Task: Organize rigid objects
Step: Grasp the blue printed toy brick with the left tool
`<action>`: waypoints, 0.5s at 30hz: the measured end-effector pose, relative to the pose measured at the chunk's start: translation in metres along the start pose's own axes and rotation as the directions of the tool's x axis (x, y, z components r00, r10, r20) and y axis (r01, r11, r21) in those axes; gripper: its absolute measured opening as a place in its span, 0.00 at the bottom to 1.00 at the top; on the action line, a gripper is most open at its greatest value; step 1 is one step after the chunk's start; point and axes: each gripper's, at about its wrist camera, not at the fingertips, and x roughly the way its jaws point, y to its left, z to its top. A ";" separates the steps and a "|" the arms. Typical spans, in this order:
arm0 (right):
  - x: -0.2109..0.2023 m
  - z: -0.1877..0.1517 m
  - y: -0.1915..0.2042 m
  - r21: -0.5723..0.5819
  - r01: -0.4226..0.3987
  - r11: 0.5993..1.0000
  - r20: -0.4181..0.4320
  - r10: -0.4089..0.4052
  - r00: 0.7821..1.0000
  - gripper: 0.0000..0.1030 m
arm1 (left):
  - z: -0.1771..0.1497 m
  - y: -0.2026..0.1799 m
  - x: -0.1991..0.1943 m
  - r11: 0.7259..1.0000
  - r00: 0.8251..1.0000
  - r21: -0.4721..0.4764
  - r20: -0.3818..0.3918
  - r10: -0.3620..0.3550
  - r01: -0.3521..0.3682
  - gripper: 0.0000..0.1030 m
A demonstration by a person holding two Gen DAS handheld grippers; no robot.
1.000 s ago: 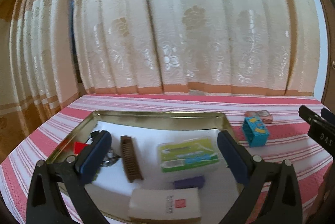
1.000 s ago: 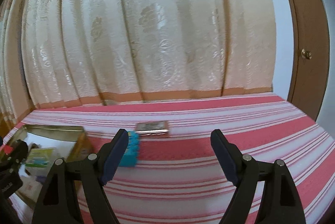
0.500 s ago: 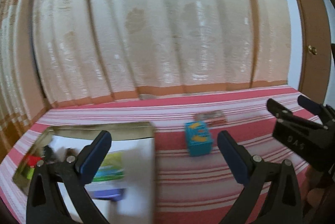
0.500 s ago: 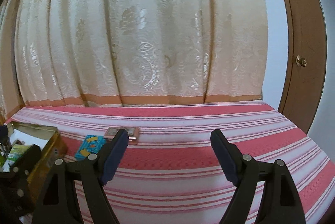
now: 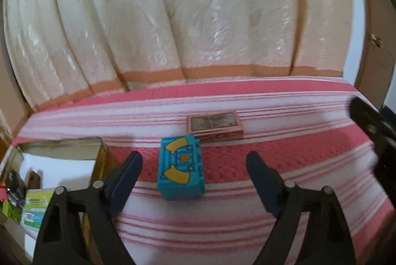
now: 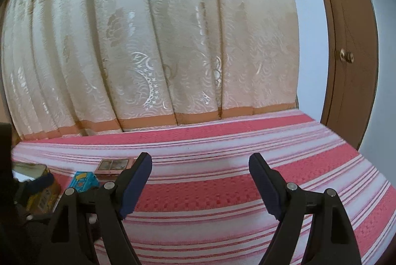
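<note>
Left gripper [image 5: 194, 177] angled downward over the pink-and-white striped bedcover [image 5: 272, 203], jaws still wide but closing, pads clear of everything, nothing gripped; blue box [image 5: 180, 172] framed in the gap just ahead of the fingertips, untouched. Right gripper [image 6: 200, 180] tipped more gently down, jaws wide apart and empty, only striped cloth between them.

Compared with a second ago: left view swung away from the gold tin tray [image 5: 99, 148], then centred between the jaws, now pushed to the left edge with its contents half cut off; blue box moved from far right of the view to dead centre; left jaws narrower than before. Right gripper shifted sideways, opening unchanged, blue box [image 6: 83, 180] and tray [image 6: 42, 193] slid further toward the left rim of its view.

Blue box: small, rectangular, turquoise, lying flat on a pink stripe, top printed with yellow curved shapes and an orange star. Just behind it, touching or nearly so, a flat pink case [image 5: 214, 125] with a clear lid, also on the cloth. Tray just left of the box, holding a green-and-white packet [image 5: 37, 206] and other small items too blurred to name. Cream patterned curtain [image 5: 198, 17] hanging behind the bed.
</note>
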 end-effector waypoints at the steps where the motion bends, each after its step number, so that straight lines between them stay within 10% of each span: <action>1: 0.001 0.000 -0.002 0.014 -0.006 1.000 -0.007 0.006 1.000 0.80 | 0.001 0.001 0.006 1.000 1.000 -0.013 -0.026 -0.002 0.002 0.80; 13: 0.002 -0.006 -0.005 0.031 -0.024 0.999 -0.032 0.025 0.999 0.80 | -0.001 0.007 0.047 0.991 0.975 -0.127 -0.211 -0.074 0.048 0.64; 15: 0.003 -0.007 -0.005 0.029 -0.020 0.999 -0.036 0.021 0.999 0.80 | 0.000 0.009 0.045 0.989 0.977 -0.139 -0.198 -0.085 0.058 0.45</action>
